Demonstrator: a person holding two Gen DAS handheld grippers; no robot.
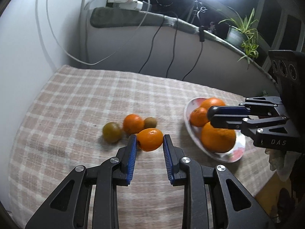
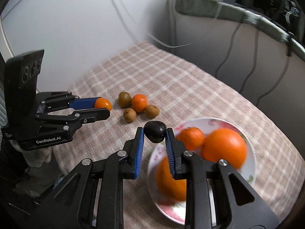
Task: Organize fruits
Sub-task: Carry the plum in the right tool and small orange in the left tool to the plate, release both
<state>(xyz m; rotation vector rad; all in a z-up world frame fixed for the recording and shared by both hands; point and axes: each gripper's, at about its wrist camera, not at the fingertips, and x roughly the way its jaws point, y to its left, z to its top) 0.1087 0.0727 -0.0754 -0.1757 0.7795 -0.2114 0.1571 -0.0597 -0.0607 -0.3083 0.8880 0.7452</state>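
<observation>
Your left gripper [image 1: 150, 140] clamps a tangerine [image 1: 150, 139] at the fingertips only, above the cloth [image 1: 76, 99] near the loose fruit; a jolt could roll it out. It points steeply down, short of the plate [image 1: 187, 112]. From the right wrist, your right gripper [image 2: 154, 133] pinches a dark kiwi [image 2: 155, 131] just as shallowly, angled down beside the plate's rim, where it could slip and knock the oranges [image 2: 225, 147] there.

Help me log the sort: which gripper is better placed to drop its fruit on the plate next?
Right. The right gripper holds a dark fruit at the plate; the left gripper, holding a tangerine, is farther away.
</observation>
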